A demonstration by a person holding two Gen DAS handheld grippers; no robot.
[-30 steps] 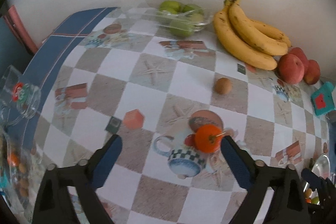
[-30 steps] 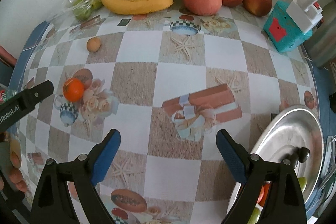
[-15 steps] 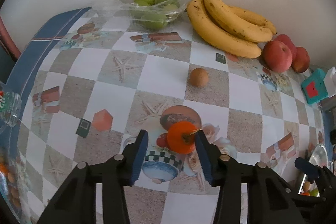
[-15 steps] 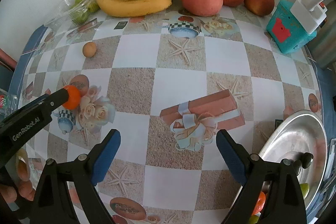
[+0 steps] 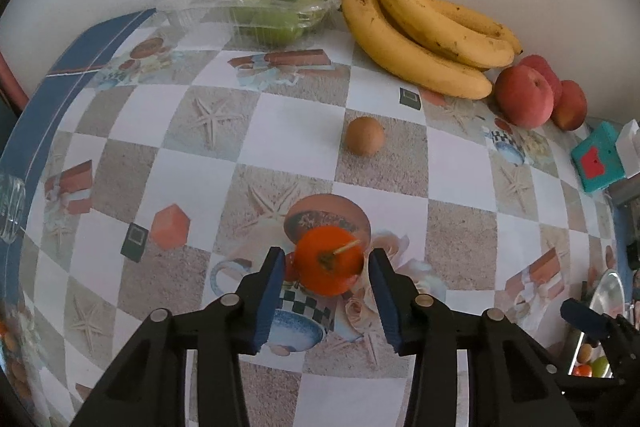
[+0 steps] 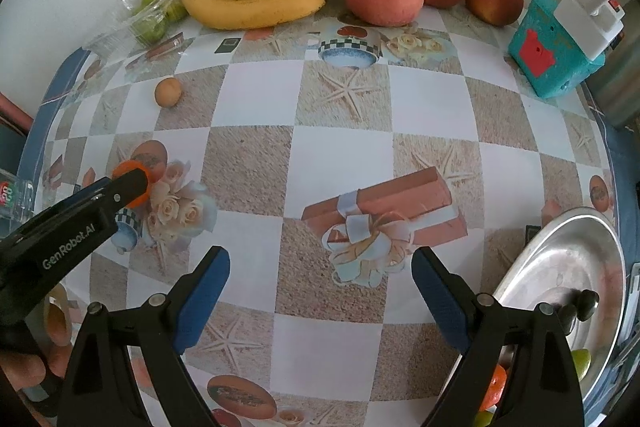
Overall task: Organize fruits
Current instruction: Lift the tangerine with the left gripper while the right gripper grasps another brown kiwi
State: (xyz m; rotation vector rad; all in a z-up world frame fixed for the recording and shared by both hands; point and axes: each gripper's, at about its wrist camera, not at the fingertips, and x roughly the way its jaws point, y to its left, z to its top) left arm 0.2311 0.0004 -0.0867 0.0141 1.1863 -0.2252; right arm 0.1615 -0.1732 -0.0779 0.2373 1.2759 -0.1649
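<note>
My left gripper (image 5: pixel 326 263) is shut on a small orange fruit with a stem (image 5: pixel 329 261) low over the patterned tablecloth; it also shows in the right wrist view (image 6: pixel 134 185) at the left. A small brown round fruit (image 5: pixel 363 136) lies beyond it. A banana bunch (image 5: pixel 424 35), red apples (image 5: pixel 525 96) and a clear bag of green fruits (image 5: pixel 272 11) line the back wall. My right gripper (image 6: pixel 320 287) is open and empty over the tablecloth, left of a metal plate (image 6: pixel 560 267).
A teal box with a white plug (image 6: pixel 554 45) stands at the back right. Small fruits (image 6: pixel 494 389) lie by the metal plate's front rim. A glass jar (image 6: pixel 14 197) sits at the table's left edge. The wall runs behind the fruits.
My left gripper has closed its fingers onto the orange fruit, from wide open a second ago. The right gripper has stayed open, shifting only slightly.
</note>
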